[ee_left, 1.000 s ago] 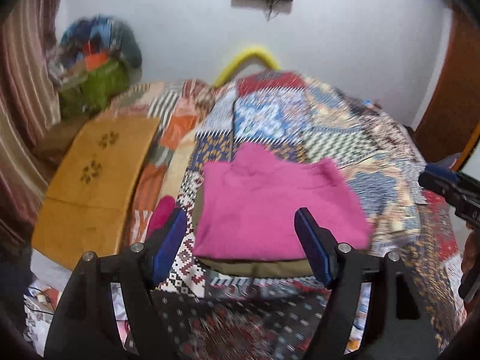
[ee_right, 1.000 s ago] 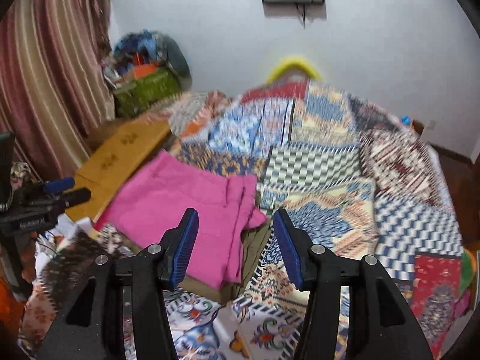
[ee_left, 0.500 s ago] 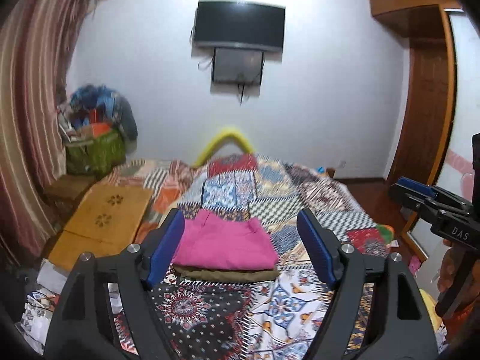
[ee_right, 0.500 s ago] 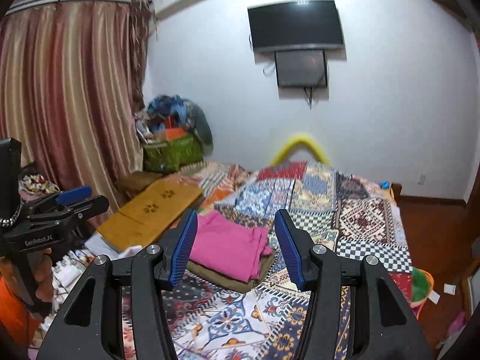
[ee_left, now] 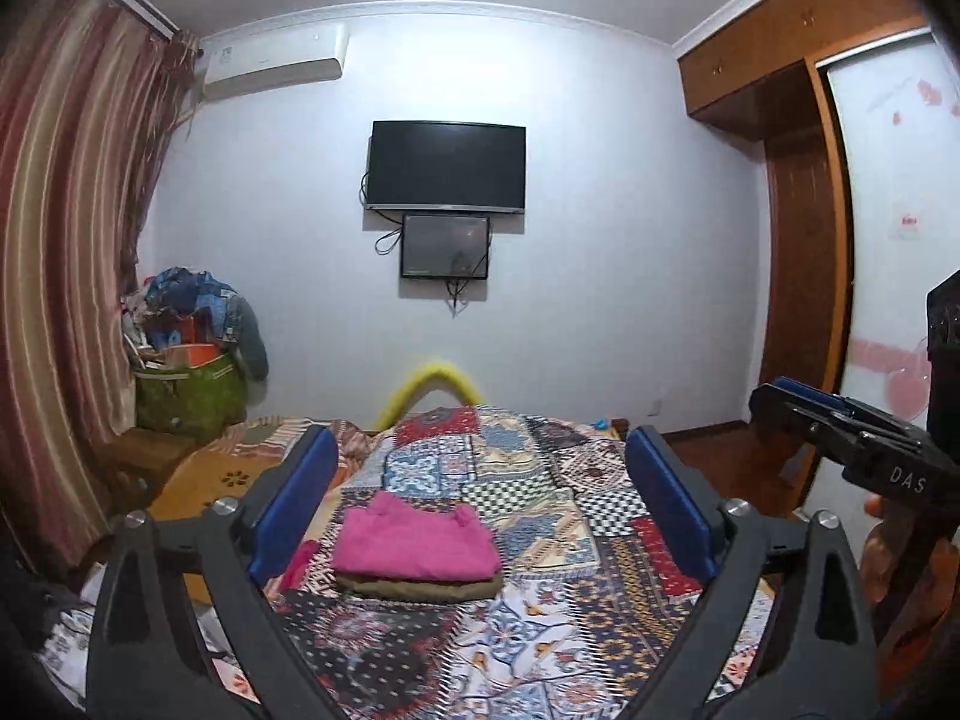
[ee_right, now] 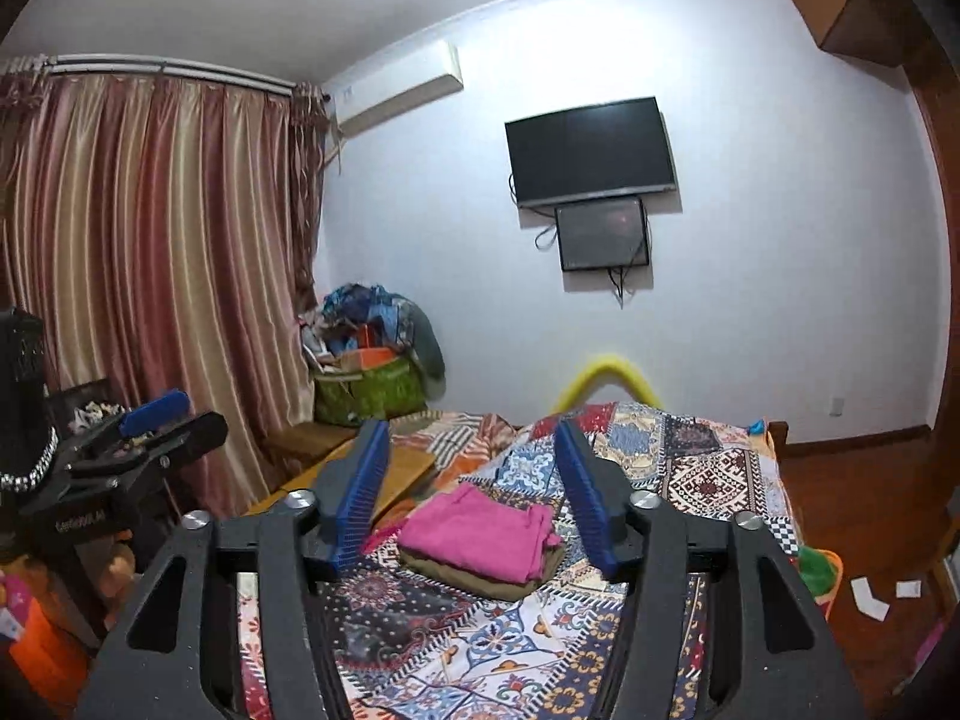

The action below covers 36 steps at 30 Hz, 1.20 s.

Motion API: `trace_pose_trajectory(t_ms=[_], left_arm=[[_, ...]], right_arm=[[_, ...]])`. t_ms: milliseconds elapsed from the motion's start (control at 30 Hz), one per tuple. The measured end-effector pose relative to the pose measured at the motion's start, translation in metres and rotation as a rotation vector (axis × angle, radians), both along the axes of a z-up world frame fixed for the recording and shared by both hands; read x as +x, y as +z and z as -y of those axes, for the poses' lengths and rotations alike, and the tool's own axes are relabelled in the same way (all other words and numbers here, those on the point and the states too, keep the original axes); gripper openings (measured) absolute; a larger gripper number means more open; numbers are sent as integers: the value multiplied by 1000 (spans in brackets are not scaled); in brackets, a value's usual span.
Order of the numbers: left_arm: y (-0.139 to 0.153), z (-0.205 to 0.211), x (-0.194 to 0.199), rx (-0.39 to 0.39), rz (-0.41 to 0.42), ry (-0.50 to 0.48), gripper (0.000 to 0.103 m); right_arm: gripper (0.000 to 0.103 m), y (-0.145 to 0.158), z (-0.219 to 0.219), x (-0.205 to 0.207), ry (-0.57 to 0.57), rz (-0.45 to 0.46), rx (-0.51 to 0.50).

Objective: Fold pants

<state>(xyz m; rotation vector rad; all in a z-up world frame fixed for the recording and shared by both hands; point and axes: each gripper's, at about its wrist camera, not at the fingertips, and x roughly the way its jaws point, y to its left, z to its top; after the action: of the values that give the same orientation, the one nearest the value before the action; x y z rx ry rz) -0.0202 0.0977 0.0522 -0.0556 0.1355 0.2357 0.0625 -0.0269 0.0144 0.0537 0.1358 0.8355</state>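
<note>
The pink pants lie folded flat on the bed, right on top of a folded brown cloth. Both tools are far back from the pink pants. The left tool is opening wide with nothing in it. The right tool is opening too, about half way, and is empty. The pants look soft, light and floppy. They would bend and sag if you lift one corner. It seems best to pinch the thick folded edge near the brown cloth.
</note>
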Motion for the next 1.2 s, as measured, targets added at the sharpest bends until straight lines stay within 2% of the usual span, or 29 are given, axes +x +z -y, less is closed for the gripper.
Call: trace_pose_trajectory(t_ms=[167, 233, 267, 333, 400, 1200], left_arm=[[-6, 16, -11, 11, 1, -5, 102], [-9, 20, -12, 26, -3, -8, 103], [-10, 22, -13, 32, -2, -5, 103], [-11, 25, -16, 31, 0, -1, 103], [-13, 26, -20, 23, 7, 4, 103], [-19, 19, -24, -18, 17, 18, 103]], right_arm=[[73, -4, -3, -6, -25, 6, -18], [86, -7, -1, -5, -38, -4, -10], [88, -8, 0, -4, -42, -9, -3], [98, -10, 1, -4, -54, -17, 2], [103, -12, 1, -6, -87, -6, 7], [103, -21, 7, -31, -94, 41, -41]])
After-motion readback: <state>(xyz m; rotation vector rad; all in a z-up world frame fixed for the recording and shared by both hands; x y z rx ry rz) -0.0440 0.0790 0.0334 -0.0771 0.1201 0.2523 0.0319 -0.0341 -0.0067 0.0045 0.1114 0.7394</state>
